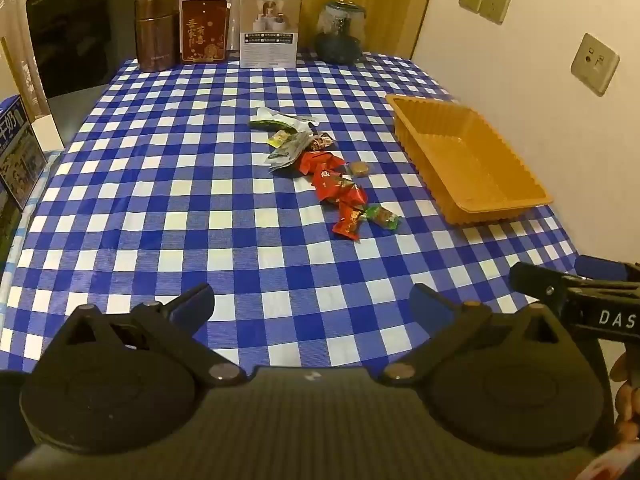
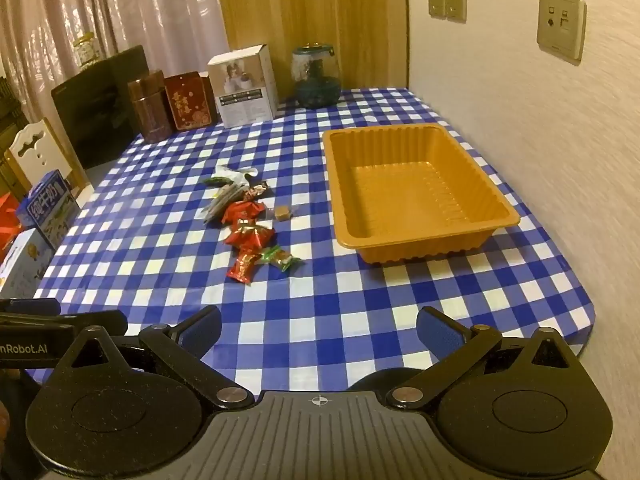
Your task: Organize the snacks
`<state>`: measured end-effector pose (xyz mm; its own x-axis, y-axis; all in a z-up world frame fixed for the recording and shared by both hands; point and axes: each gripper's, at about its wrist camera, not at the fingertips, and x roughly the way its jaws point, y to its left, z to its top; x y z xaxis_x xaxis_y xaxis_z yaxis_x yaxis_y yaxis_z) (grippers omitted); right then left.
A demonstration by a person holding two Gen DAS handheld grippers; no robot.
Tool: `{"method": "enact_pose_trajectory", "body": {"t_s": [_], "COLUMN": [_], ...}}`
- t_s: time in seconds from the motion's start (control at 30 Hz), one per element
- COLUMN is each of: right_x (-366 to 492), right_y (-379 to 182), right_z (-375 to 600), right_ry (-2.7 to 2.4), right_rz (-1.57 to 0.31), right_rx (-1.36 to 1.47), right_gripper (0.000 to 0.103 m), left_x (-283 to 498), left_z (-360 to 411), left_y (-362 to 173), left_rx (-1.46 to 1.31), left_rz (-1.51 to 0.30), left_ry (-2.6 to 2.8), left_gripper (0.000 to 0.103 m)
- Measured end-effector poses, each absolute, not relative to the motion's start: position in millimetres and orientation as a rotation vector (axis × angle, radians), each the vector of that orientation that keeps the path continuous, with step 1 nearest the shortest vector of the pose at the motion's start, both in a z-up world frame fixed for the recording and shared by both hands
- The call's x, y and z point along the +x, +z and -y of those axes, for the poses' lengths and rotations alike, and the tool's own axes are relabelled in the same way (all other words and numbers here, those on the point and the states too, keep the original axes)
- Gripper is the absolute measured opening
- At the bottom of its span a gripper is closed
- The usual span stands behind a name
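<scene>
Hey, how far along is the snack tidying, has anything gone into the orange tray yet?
Nothing looks done: the orange tray is empty. The snacks all lie in a loose line on the checked tablecloth, left of the tray, among them a red packet, a green candy and a small brown cube. Nothing is in hand: the left tool and right tool are open and empty. Every snack is left to move.

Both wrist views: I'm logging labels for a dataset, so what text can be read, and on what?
"DAS": side of the right gripper.
"nRobot.AI": side of the left gripper.
"纯牛奶": blue milk carton.
Gold characters on the red tin: too blurred.
White box print and snack wrappers: too small.
</scene>
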<state>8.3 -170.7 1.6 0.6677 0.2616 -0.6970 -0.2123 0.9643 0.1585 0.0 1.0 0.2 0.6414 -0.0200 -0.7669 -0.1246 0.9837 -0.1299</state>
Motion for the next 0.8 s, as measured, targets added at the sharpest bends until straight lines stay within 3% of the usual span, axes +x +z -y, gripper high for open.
{"method": "enact_pose_trajectory", "body": {"t_s": [0.8], "right_x": [8.2], "right_y": [5.3], "right_z": [173.8], "right_ry": [0.262], "right_rz": [-0.777], "right_rx": [0.072], "right_gripper": [0.103], "left_x": [-2.8], "left_z": [-2.3], "left_y": [7.6], "left_rx": [-0.165], "left_rz": [-0.856], "left_ry": [0.070], "left_gripper": [0.103]}}
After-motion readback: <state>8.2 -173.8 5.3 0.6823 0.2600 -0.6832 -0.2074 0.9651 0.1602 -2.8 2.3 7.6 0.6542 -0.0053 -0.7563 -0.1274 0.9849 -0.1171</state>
